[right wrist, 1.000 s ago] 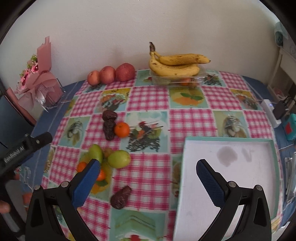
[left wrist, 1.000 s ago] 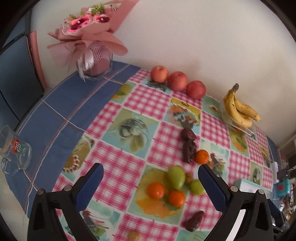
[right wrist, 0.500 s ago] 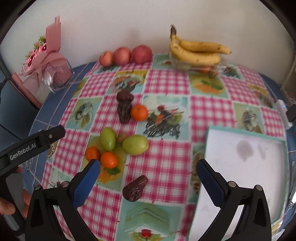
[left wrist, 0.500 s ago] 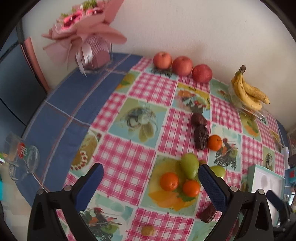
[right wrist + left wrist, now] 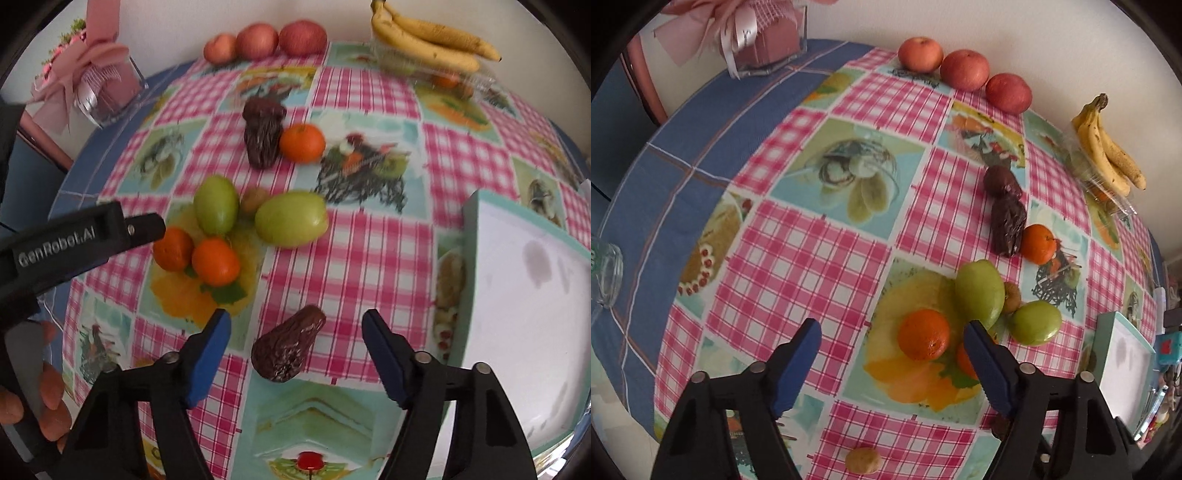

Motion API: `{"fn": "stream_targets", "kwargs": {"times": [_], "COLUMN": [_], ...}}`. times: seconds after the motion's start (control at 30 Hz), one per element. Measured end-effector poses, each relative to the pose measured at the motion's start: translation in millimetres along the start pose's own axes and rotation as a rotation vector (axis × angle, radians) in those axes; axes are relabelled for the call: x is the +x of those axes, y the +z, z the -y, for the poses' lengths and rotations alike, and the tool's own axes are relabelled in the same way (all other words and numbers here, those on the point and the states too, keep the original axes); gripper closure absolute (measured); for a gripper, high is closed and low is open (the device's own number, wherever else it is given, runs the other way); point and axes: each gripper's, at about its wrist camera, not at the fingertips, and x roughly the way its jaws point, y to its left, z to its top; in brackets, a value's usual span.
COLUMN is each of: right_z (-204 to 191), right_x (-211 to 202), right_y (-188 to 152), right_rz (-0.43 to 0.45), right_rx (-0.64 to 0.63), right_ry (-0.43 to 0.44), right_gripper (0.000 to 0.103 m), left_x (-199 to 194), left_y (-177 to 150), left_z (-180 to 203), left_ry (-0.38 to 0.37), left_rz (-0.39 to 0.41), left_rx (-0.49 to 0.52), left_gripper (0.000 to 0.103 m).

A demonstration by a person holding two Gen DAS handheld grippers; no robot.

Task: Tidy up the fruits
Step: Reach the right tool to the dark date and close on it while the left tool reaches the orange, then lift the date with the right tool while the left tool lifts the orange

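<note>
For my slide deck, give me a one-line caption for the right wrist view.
Open right gripper poised over a dark wrinkled fruit on the checked tablecloth, white tray alongside.

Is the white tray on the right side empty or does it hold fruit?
Empty: the white tray shows only bare, stained surface; its far edge is out of view.

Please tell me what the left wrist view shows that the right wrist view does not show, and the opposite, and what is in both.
Only the left wrist view shows the empty glass at the table's left edge and a small tan fruit near the bottom.

Only the right wrist view shows the left gripper's black body, a hand holding it, and the lone dark wrinkled fruit lying between the open right gripper.

Both show three apples, the bananas, two green fruits, the oranges, the white tray and the wrapped bouquet.
</note>
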Motion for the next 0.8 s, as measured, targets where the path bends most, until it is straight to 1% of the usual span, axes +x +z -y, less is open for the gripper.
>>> {"fn": "stream_targets", "kwargs": {"times": [0.07, 0.1, 0.17, 0.2, 0.23, 0.27, 0.37, 0.4, 0.47, 0.5, 0.53, 0.57, 0.67, 0.8], "right_z": [1, 1, 2, 3, 3, 4, 3, 2, 1, 0, -1, -1, -2, 1], "right_x": [4, 5, 6, 6, 6, 7, 7, 7, 7, 6, 6, 5, 2, -4], "right_y": [-2, -3, -4, -4, -5, -5, -5, -4, -5, -6, -6, -6, -6, -6], "right_rz": [-0.017, -0.022, -0.031, -0.034, -0.037, -0.037, -0.041, -0.045, -0.049, -0.048, -0.046, -0.045, -0.037, -0.021], "right_rx": [0.004, 0.007, 0.012, 0.014, 0.015, 0.017, 0.01, 0.008, 0.005, 0.003, -0.002, -0.005, -0.02, -0.017], "right_ry": [-0.004, -0.006, -0.006, -0.005, -0.004, 0.004, 0.022, 0.027, 0.043, 0.046, 0.048, 0.05, 0.04, 0.047], "right_gripper": [0.037, 0.038, 0.043, 0.044, 0.047, 0.05, 0.056, 0.057, 0.062, 0.063, 0.067, 0.07, 0.07, 0.07], "left_x": [5, 7, 12, 14, 16, 18, 23, 25, 26, 27, 27, 28, 27, 20], "left_y": [-1, -2, -3, -4, -4, -5, -5, -6, -6, -6, -6, -6, -5, -4], "left_z": [0, 1, 2, 3, 5, 6, 8, 9, 9, 10, 10, 12, 15, 13], "left_ry": [-0.011, -0.012, -0.015, -0.02, -0.026, -0.032, -0.038, -0.043, -0.061, -0.064, -0.071, -0.078, -0.067, -0.07], "left_rz": [-0.015, -0.02, -0.032, -0.04, -0.046, -0.053, -0.067, -0.072, -0.079, -0.081, -0.081, -0.081, -0.074, -0.054], "left_rx": [-0.005, -0.005, -0.005, -0.004, -0.003, -0.003, -0.005, -0.007, -0.012, -0.01, -0.008, -0.007, 0.004, -0.014], "left_gripper": [0.028, 0.029, 0.03, 0.033, 0.039, 0.042, 0.046, 0.051, 0.056, 0.06, 0.066, 0.067, 0.068, 0.068]}}
